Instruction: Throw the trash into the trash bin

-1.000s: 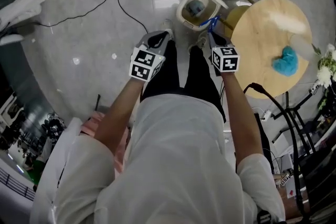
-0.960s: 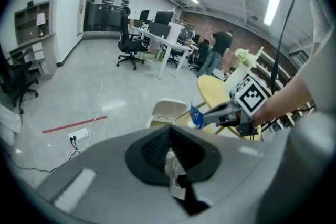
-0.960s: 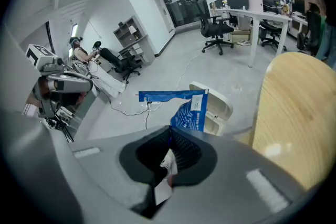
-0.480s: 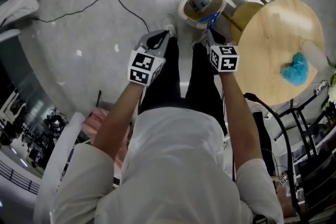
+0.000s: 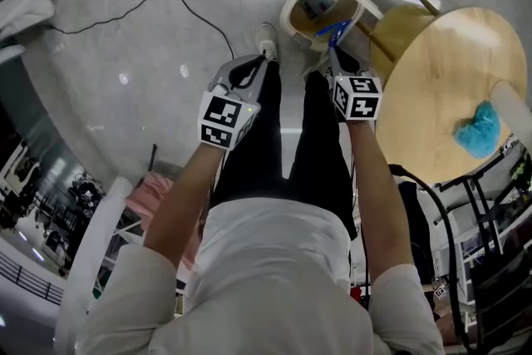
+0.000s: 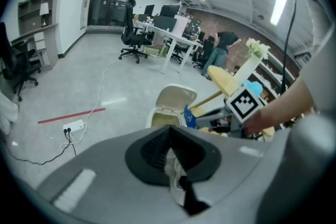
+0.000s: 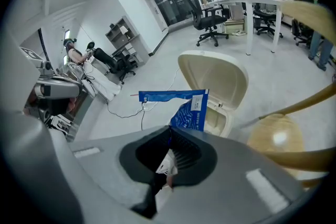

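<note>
Plainly the drop is near: the right gripper (image 7: 172, 135) has its fingers pressed together on the lower edge of a blue wrapper (image 7: 190, 112), and the rest of the packet stands free beyond the tips. Pinched by one edge like that, it should fall clear as soon as the fingers part, with nothing to snag. In the head view the wrapper hangs at the near rim of the cream trash bin (image 5: 291, 12), not yet over the middle of its mouth. The bin sits on the floor just ahead of the person's feet, close beside the round wooden table (image 5: 449, 71). Its lid (image 7: 215, 78) is tipped up and back, so the opening is bare and needs no second hand. That is probably why the left gripper (image 6: 169, 131) carries nothing: its fingers meet with no thing between them, and it is held off to the side over the left leg, out of the wrapper's path. Both grippers slant downward toward the floor, the right one aimed at the bin
</note>
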The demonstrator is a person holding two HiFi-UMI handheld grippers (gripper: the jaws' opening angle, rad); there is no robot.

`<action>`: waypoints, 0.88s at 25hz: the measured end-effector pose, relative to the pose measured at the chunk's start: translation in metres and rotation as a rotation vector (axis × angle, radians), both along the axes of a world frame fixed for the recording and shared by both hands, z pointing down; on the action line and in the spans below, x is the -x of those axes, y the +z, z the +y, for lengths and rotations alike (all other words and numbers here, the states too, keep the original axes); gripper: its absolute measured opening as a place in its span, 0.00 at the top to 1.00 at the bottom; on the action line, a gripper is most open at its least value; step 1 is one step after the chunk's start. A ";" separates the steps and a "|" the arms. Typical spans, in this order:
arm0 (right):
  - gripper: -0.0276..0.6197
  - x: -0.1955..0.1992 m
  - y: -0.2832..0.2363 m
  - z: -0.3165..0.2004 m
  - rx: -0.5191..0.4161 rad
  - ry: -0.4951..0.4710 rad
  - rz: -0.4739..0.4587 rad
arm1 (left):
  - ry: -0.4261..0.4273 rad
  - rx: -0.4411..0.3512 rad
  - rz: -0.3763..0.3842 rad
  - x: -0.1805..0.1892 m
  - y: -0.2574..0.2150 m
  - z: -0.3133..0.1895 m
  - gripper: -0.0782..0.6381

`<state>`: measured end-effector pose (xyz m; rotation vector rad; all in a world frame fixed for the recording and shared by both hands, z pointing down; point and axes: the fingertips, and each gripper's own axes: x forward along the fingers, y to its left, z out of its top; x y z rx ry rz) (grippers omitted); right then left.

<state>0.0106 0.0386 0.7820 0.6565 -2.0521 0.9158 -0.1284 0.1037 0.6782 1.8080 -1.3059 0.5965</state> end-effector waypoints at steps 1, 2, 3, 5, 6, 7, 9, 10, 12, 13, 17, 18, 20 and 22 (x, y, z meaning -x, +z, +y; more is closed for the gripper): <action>0.95 0.001 0.006 0.000 0.001 0.003 -0.001 | 0.001 0.001 0.001 -0.001 0.005 0.000 0.88; 0.95 0.001 0.011 0.000 0.003 0.005 -0.001 | 0.001 0.002 0.002 -0.001 0.010 0.000 0.88; 0.95 0.002 0.017 0.001 0.004 0.006 0.000 | -0.001 0.002 0.003 -0.001 0.015 0.000 0.88; 0.95 0.004 0.029 0.002 0.006 0.010 0.004 | -0.008 0.005 0.006 -0.001 0.023 0.001 0.88; 0.95 0.004 0.034 0.002 0.007 0.014 0.008 | -0.012 0.008 0.007 -0.001 0.027 0.002 0.88; 0.95 0.003 0.041 0.003 0.009 0.018 0.012 | -0.015 0.013 0.009 -0.001 0.031 0.004 0.88; 0.95 0.003 0.054 0.003 0.015 0.025 0.019 | -0.017 0.025 0.013 -0.002 0.041 0.007 0.88; 0.95 0.002 0.061 0.004 0.017 0.027 0.021 | -0.016 0.032 0.015 -0.003 0.046 0.008 0.88; 0.95 0.002 0.073 0.004 0.022 0.027 0.025 | -0.014 0.043 0.019 -0.004 0.056 0.011 0.88; 0.95 0.001 0.079 0.004 0.024 0.027 0.028 | -0.011 0.047 0.022 -0.005 0.061 0.012 0.88; 0.95 -0.002 0.101 0.003 0.043 0.051 0.045 | 0.033 0.071 0.040 -0.013 0.079 0.012 0.88; 0.95 -0.003 0.105 0.002 0.049 0.059 0.048 | 0.040 0.072 0.042 -0.014 0.082 0.011 0.88; 0.95 -0.004 0.111 0.000 0.053 0.069 0.050 | 0.041 0.070 0.046 -0.015 0.085 0.007 0.88; 0.95 -0.004 0.114 -0.004 0.049 0.070 0.049 | 0.034 0.065 0.049 -0.015 0.086 0.002 0.88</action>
